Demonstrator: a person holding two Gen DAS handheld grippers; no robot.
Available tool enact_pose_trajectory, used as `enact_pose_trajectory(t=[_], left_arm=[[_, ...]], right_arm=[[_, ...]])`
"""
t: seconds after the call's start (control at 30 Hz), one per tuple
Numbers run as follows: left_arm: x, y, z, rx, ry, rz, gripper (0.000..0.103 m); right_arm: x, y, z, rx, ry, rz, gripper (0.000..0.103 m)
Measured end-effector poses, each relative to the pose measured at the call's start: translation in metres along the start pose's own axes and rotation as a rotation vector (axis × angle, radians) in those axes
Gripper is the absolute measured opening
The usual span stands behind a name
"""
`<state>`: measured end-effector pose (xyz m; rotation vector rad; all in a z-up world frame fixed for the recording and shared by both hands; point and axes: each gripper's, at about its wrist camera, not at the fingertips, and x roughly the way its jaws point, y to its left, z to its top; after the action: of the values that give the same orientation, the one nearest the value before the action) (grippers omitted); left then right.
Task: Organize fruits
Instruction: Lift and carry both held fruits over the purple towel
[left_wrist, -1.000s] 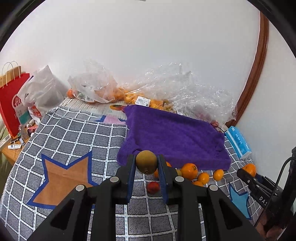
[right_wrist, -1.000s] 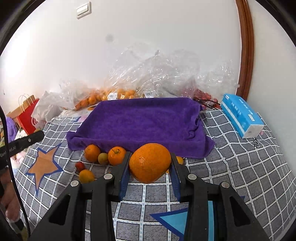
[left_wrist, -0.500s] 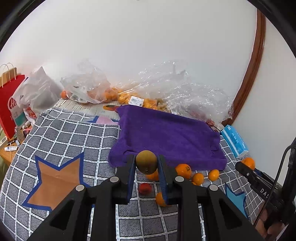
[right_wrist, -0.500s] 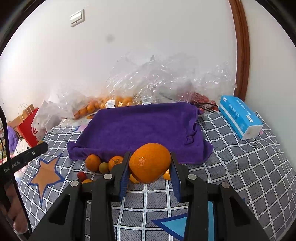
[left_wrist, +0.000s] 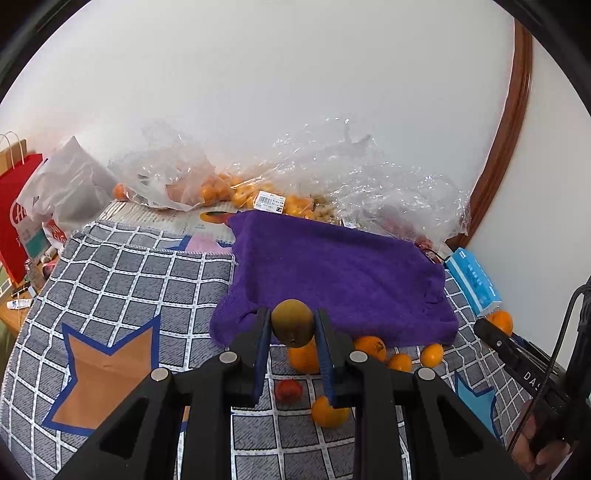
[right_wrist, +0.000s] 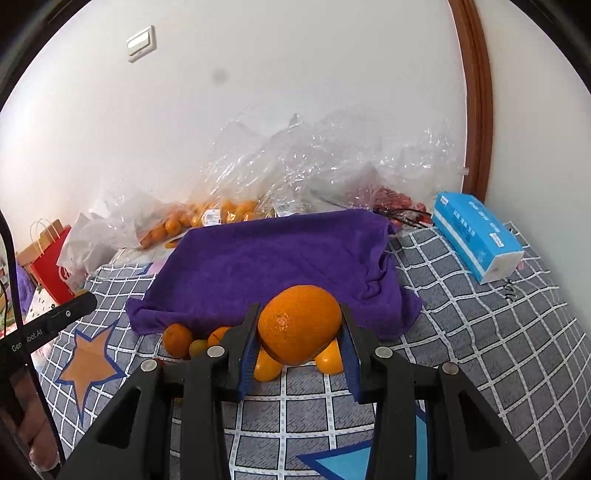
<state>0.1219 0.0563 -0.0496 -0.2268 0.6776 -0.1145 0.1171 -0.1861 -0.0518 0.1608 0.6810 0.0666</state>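
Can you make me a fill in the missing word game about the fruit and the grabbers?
1. The left gripper holds a brown ____.
2. The right gripper holds a big ____.
3. The towel on the checked cloth is ____ in colour.
4. The tissue box is ____ in colour.

Missing words: kiwi, orange, purple, blue

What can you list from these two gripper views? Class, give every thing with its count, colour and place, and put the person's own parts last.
Kiwi: one, brown-green, clamped in the left gripper.
Large orange: one, orange, clamped in the right gripper.
Small oranges: several, orange, loose along the towel's near edge.
Red fruit: one, red, on the cloth near the oranges.
Towel: one, purple, spread on the cloth.
Checked cloth: one, grey with stars, covering the surface.
Plastic bags: several, clear, by the wall, holding fruit.
Tissue pack: one, blue, right of the towel.
Paper bag: one, red, far left.
Left gripper: black, shut.
Right gripper: black, shut.
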Motion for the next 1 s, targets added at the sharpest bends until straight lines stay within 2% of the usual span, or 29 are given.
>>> enact_pose_trajectory(t=[0.67,1.0], left_arm=[[0.042,-0.011,0.014,0.005,0.038,-0.009,0.023],[0.069,-0.014,0.031,0.013,0.053,0.003,0.023]], right_arm=[[0.026,-0.011,0.021,0.001,-0.015,-0.005,0.039],[0.049,-0.02,0.037,0.011,-0.006,-0.008,0.039]])
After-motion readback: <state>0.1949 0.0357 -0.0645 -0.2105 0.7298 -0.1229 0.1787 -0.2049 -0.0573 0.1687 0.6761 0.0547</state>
